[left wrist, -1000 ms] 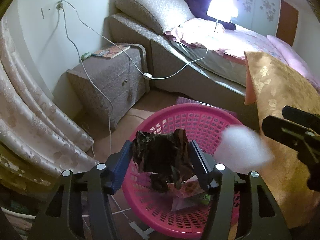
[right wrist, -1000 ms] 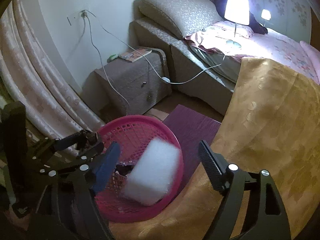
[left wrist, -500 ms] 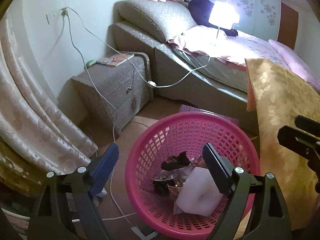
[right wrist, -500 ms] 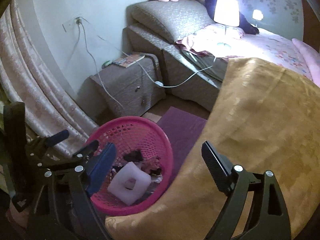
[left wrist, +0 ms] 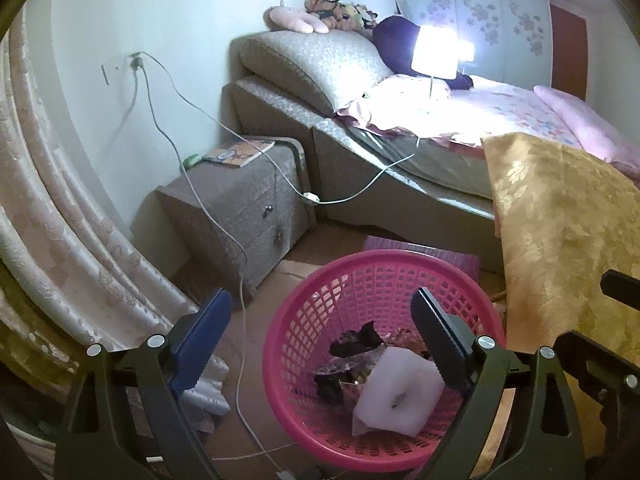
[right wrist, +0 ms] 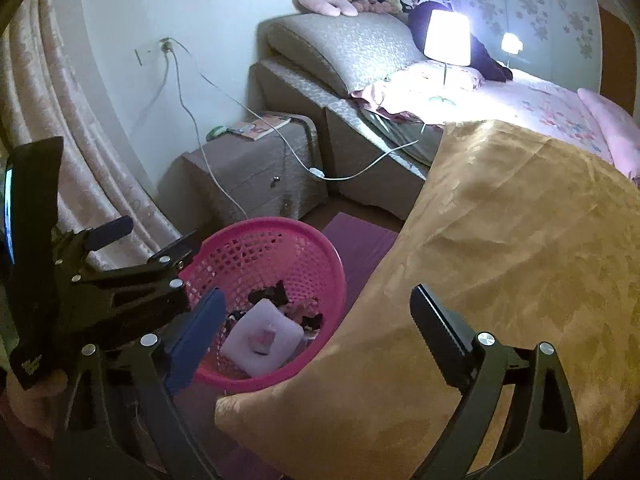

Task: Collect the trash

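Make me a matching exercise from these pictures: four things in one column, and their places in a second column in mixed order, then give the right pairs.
Things:
1. white foam block
2. lit table lamp with a white shade
3. thin paperback book
4. pink plush toy

Places:
A. on top of the bed's padded headboard
B. on the grey bedside cabinet
C. inside the pink plastic mesh basket
D. standing on the bed's pink sheet

Pairs: 1-C, 2-D, 3-B, 4-A
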Action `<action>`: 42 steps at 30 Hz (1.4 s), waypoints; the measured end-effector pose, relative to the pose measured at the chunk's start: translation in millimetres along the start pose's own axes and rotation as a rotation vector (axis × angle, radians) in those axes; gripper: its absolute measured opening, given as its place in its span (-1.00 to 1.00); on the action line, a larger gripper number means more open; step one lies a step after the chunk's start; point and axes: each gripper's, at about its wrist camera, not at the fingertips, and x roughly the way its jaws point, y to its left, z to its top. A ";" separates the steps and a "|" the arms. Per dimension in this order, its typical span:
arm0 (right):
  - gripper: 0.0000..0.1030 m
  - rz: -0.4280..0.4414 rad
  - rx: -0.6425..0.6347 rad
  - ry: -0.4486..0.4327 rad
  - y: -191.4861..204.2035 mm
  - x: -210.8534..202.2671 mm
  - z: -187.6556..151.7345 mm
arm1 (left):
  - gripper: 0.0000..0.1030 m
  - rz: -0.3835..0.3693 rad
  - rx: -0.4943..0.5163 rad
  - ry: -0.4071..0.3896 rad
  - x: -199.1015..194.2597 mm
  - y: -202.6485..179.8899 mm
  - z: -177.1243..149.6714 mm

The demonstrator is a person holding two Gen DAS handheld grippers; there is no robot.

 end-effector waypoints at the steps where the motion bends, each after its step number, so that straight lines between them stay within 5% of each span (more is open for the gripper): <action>1: 0.78 -0.003 -0.002 -0.007 -0.3 -3.4 -0.2 | 0.70 0.001 0.001 -0.004 -2.1 -0.5 0.4; 18: 0.80 -0.003 -0.078 -0.075 7.7 -41.6 -4.0 | 0.73 -0.048 -0.035 -0.028 -55.6 -4.1 2.6; 26: 0.80 -0.015 -0.086 -0.114 16.4 -56.3 -5.2 | 0.74 -0.004 -0.030 -0.032 -79.9 4.9 -16.6; 42: 0.80 -0.022 -0.071 -0.128 26.8 -62.0 -12.4 | 0.79 -0.005 -0.045 -0.059 -83.8 5.7 -22.8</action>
